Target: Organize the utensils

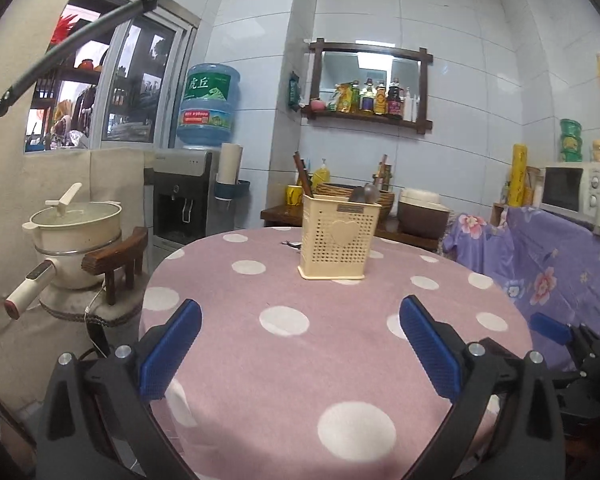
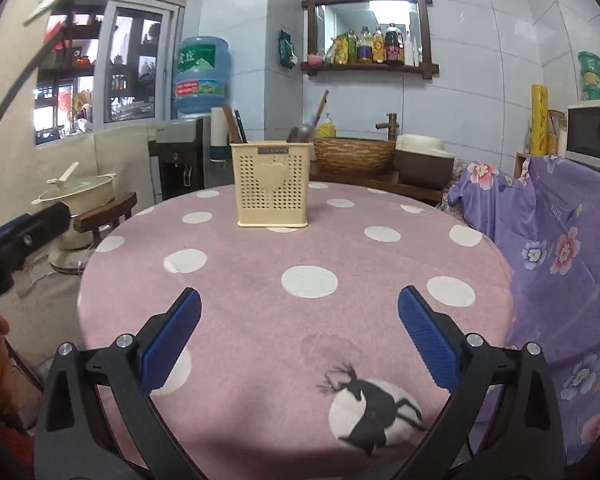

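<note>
A cream perforated utensil holder [image 1: 339, 237] with a heart on its front stands upright at the far side of the round table with a pink polka-dot cloth [image 1: 332, 360]. Grey utensil ends [image 1: 365, 193] stick out of its top. In the right wrist view the holder [image 2: 271, 184] stands far ahead, with a grey spoon end [image 2: 300, 133] above its rim. My left gripper [image 1: 300, 312] is open and empty over the near table. My right gripper [image 2: 299, 302] is open and empty over the table [image 2: 260, 300]. The right gripper also shows at the left wrist view's right edge [image 1: 556, 330].
A small dark item [image 1: 291, 244] lies on the cloth left of the holder. A cream pot [image 1: 74, 224] on a wooden chair stands left of the table. A water dispenser [image 1: 188, 196] is behind it. A purple floral-covered counter [image 2: 560, 240] with a microwave [image 2: 592, 132] is right.
</note>
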A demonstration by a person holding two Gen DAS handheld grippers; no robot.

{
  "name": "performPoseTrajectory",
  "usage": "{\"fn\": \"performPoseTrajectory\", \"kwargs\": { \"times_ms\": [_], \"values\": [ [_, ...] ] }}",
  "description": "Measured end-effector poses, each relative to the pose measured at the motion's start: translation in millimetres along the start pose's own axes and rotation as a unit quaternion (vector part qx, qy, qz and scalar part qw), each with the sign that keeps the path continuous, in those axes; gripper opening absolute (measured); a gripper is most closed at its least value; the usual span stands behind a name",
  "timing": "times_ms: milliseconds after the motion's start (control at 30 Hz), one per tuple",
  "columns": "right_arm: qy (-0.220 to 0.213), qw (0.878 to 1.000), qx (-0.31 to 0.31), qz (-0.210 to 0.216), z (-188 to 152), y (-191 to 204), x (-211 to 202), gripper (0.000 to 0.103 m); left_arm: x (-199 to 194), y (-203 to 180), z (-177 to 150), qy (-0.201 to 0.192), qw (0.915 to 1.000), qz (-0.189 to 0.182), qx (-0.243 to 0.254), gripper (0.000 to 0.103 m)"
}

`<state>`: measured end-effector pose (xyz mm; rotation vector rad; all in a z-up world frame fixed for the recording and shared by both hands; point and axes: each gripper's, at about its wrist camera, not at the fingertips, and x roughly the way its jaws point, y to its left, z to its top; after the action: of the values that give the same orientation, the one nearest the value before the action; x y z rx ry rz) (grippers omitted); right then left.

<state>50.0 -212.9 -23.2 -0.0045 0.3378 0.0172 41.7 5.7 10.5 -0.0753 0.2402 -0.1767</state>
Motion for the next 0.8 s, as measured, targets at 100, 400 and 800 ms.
{"fn": "performPoseTrajectory", "kwargs": {
  "times_ms": [100,400,800],
  "values": [
    [-0.013,1.000,0.002,0.000,-2.1,3.0,-20.6,0.097,-10.2,3.3,1.1,-0.011,0.9999,0.010,-0.002,0.098],
    [-0.034,0.999,0.000,0.009,5.3,7.3,-41.8,0.097,-27.1,5.5,0.3,-0.029,0.9995,0.012,-0.004,0.098],
    [-0.033,0.999,0.000,0.009,5.6,7.4,-41.3,0.097,-31.6,5.4,-2.5,-0.031,0.9994,0.017,-0.003,0.098]
  ]
}}
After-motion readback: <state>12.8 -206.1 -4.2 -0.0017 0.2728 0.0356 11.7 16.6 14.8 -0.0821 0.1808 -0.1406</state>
